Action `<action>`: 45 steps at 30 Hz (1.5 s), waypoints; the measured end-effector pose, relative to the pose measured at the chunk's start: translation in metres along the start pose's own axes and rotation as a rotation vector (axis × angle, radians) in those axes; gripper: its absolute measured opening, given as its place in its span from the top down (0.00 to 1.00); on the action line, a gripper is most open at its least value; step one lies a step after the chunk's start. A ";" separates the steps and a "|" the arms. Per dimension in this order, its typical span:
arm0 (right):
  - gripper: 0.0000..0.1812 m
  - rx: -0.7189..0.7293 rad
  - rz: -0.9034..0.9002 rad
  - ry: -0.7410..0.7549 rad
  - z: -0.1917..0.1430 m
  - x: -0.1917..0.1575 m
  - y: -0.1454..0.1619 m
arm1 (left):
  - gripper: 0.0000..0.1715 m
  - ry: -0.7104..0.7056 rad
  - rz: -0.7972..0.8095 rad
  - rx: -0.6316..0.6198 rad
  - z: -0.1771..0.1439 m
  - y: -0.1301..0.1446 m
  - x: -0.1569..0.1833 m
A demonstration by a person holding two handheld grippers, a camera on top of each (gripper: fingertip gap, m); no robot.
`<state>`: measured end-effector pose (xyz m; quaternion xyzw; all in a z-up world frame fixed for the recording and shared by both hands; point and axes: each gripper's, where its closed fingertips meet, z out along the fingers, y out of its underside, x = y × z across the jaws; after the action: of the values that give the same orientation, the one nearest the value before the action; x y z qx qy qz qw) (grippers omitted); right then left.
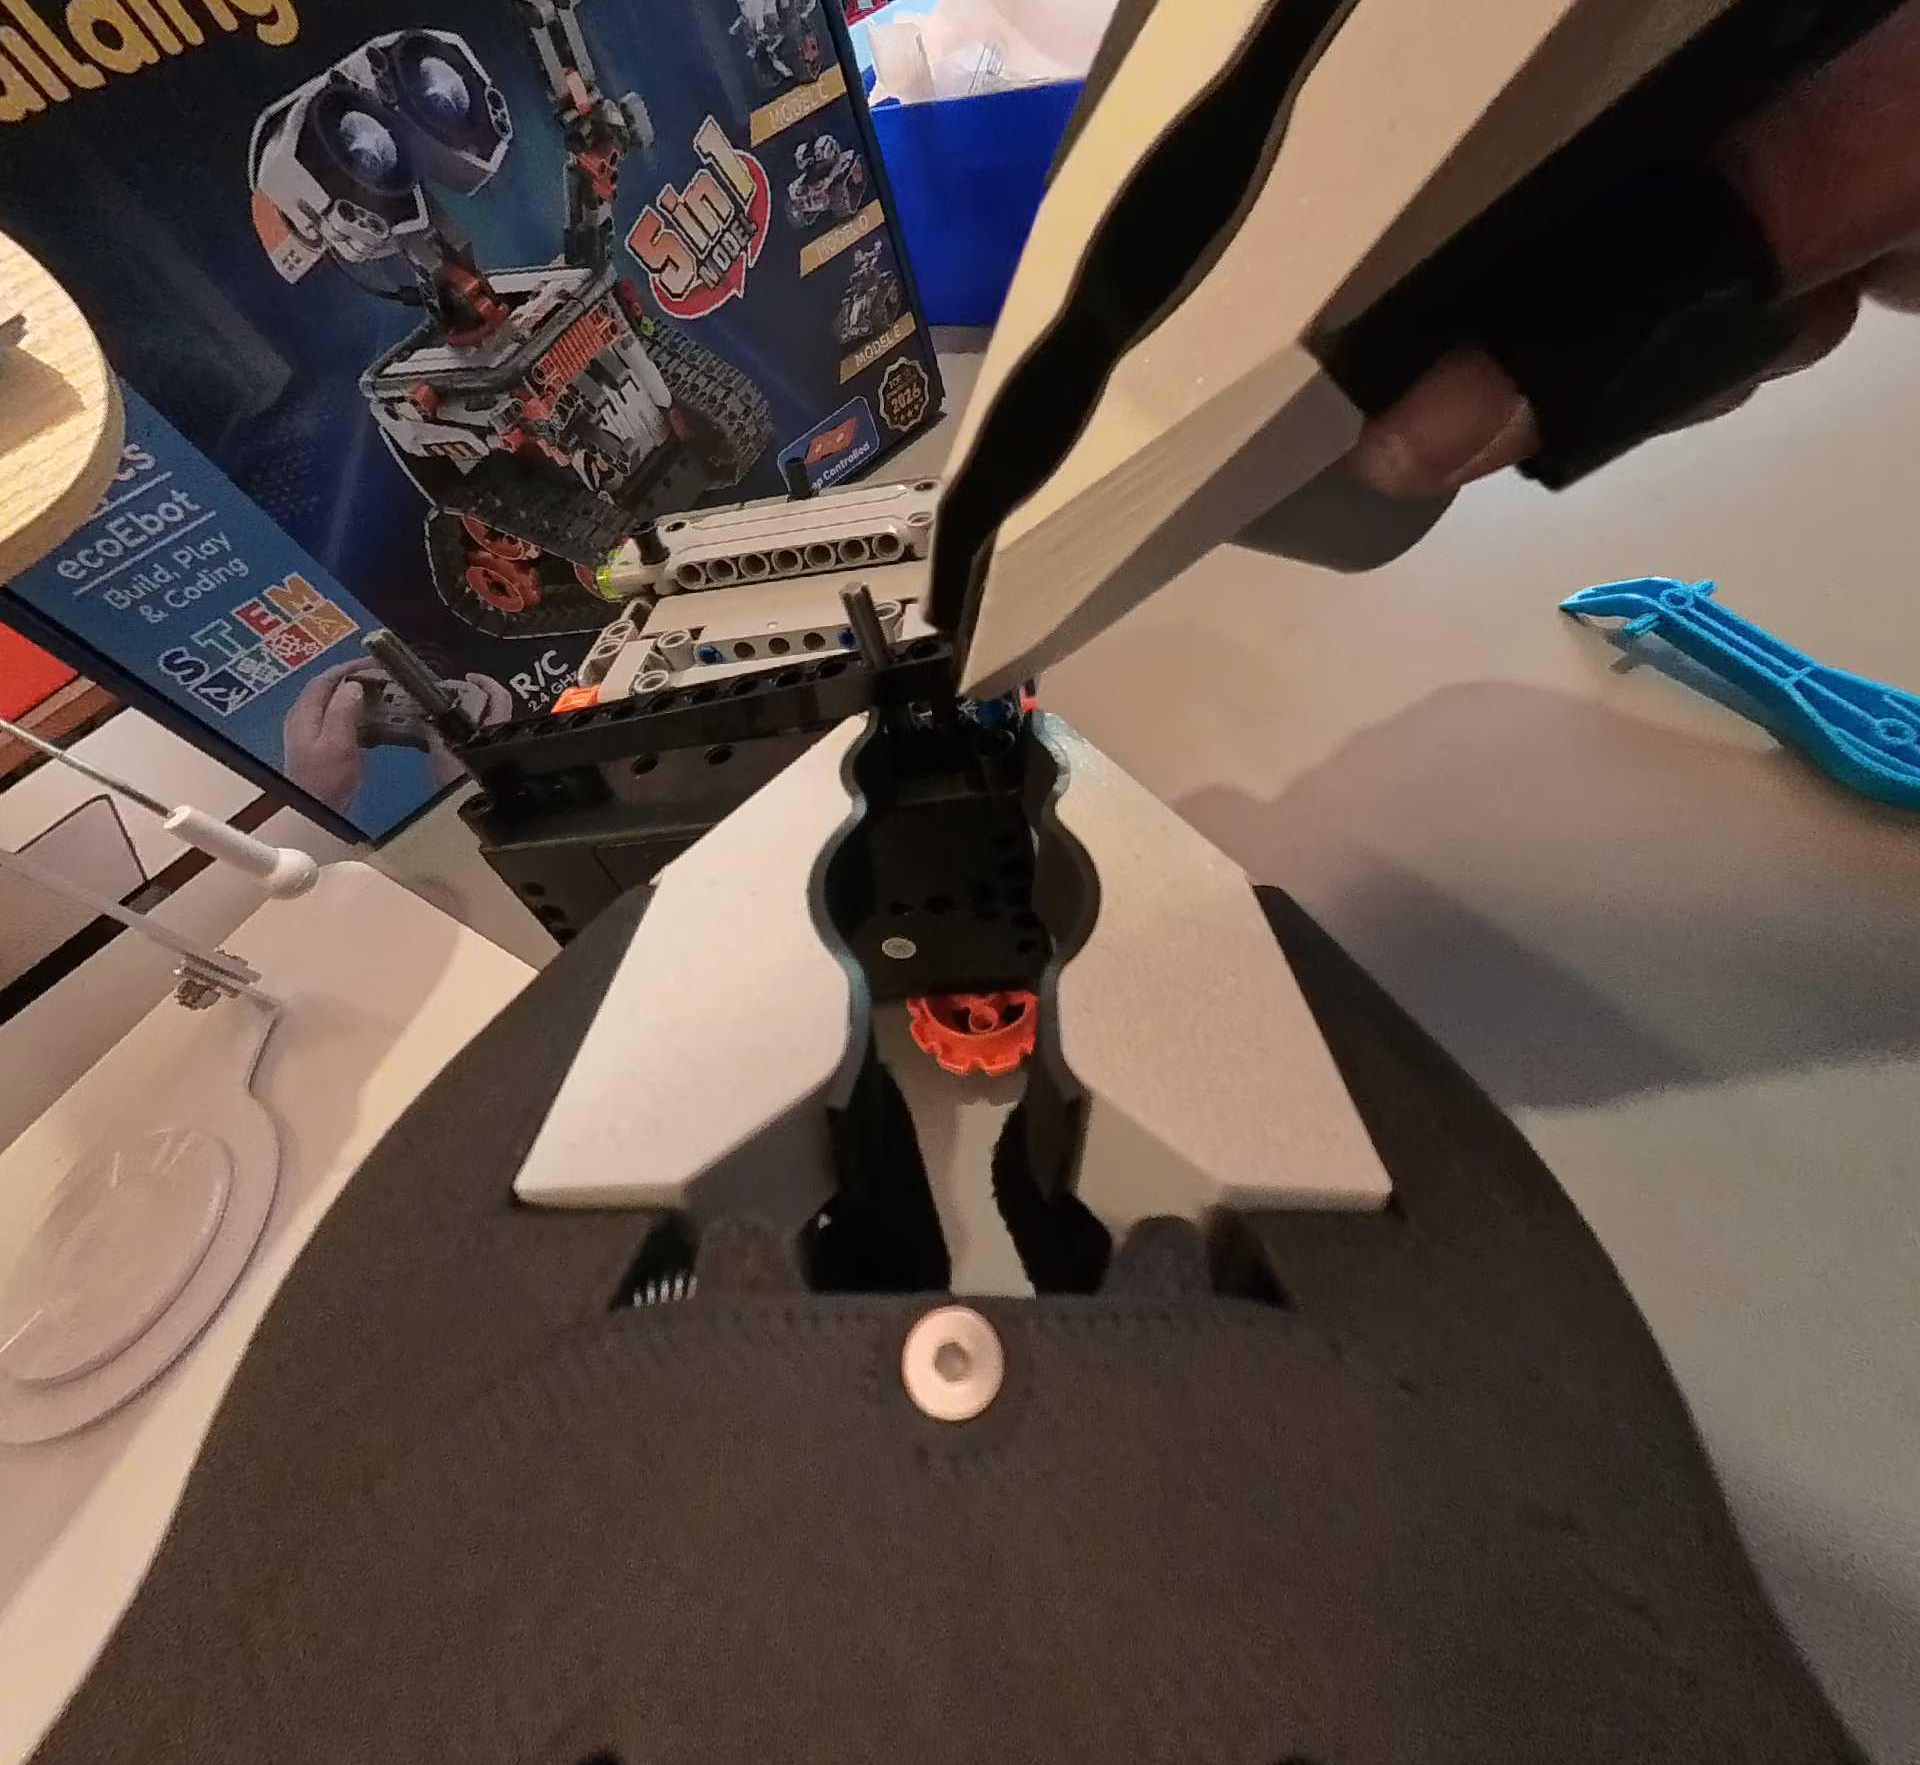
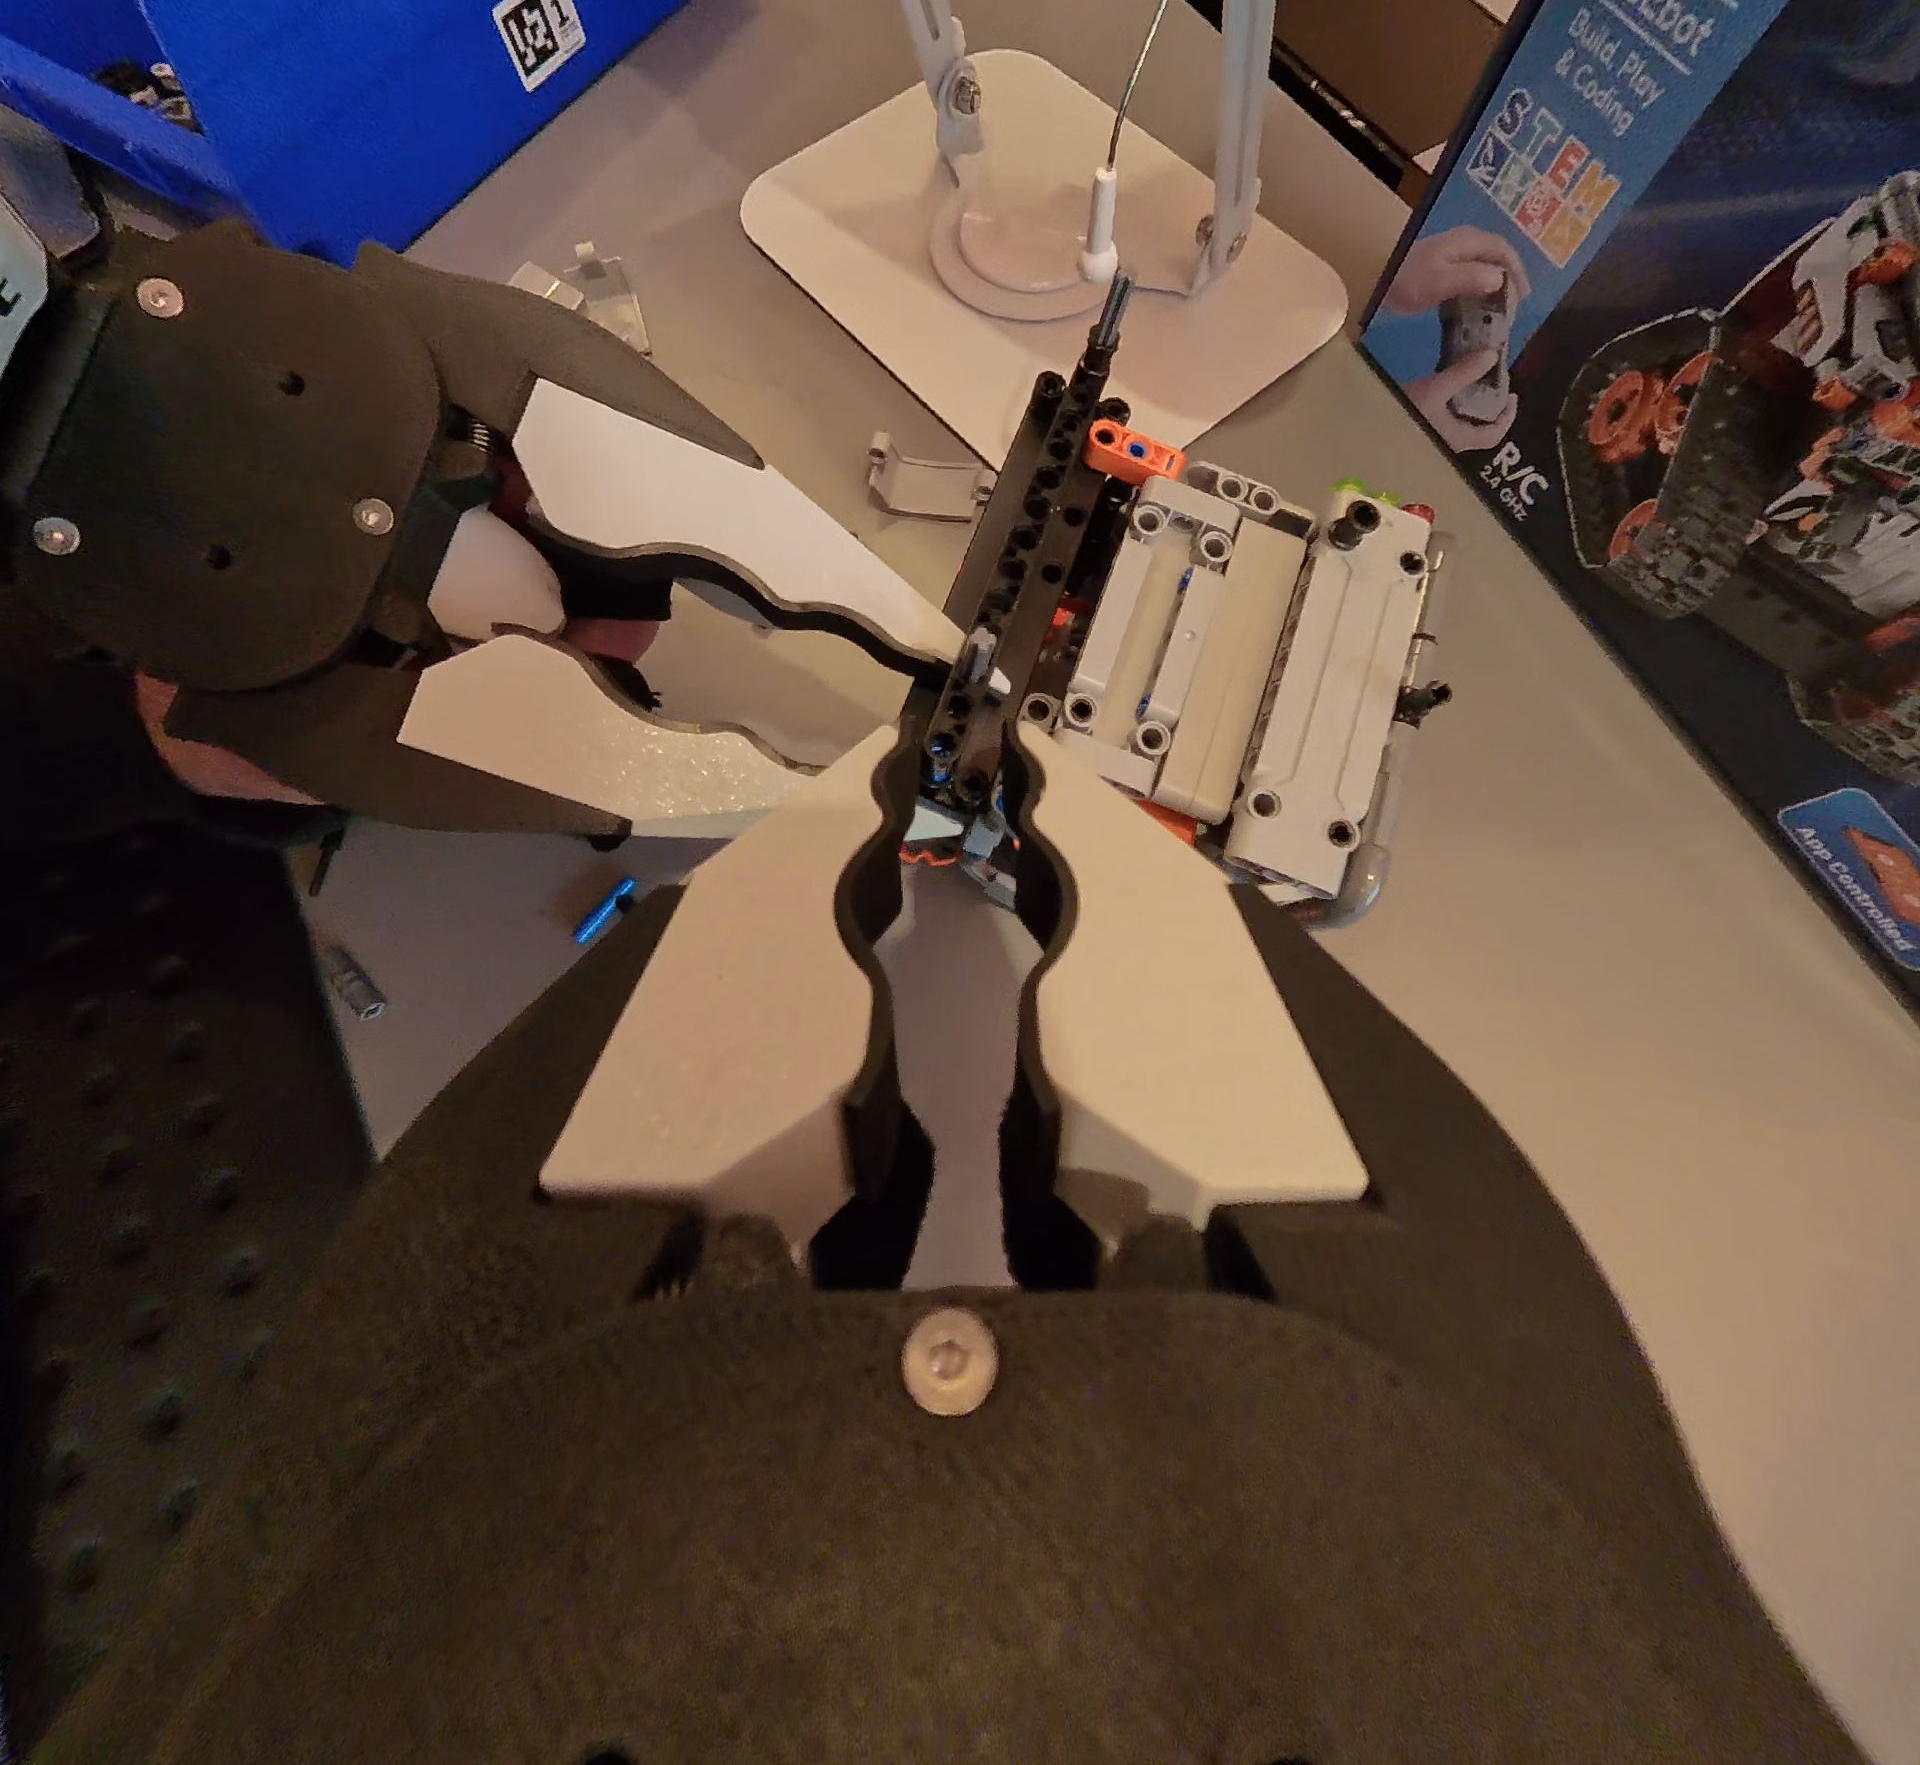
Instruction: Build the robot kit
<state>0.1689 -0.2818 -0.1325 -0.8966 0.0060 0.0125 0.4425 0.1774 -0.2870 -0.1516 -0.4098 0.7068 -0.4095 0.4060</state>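
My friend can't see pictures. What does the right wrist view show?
Two grippers meet at a half-built toy model of black and white bricks on a grey table. The right gripper pinches its near corner, and the left gripper comes in from the left onto its black beam. Behind stand a white lamp base, a blue bin and the kit's box.

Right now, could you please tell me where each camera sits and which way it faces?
Left wrist view: on the left gripper, looking forward along its fingers at the brick model and the kit box behind; the right gripper enters from upper right, with a gloved hand.
Right wrist view: on the right gripper, looking down at the model; the left gripper enters from the left.
Shared: model, kit box, white stand, blue bin.
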 end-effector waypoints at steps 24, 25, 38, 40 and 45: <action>0.97 -0.034 -0.046 0.022 0.006 -0.001 0.004 | 0.86 -0.004 -0.007 -0.005 0.002 0.000 -0.001; 0.97 -0.039 -0.064 0.027 0.006 -0.001 0.004 | 0.86 0.000 -0.018 -0.005 0.002 0.000 -0.001; 0.97 0.053 0.006 0.066 0.010 0.000 0.005 | 0.87 0.025 -0.080 0.002 0.004 0.001 -0.003; 0.97 0.079 0.022 0.078 0.011 0.000 0.005 | 0.87 0.020 -0.081 0.000 0.004 0.002 -0.005; 0.97 0.075 0.026 0.060 0.011 0.000 0.002 | 0.87 0.019 -0.076 0.005 0.003 0.003 -0.006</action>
<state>0.1686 -0.2742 -0.1414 -0.8792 0.0313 -0.0091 0.4753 0.1816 -0.2813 -0.1536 -0.4312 0.6935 -0.4305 0.3844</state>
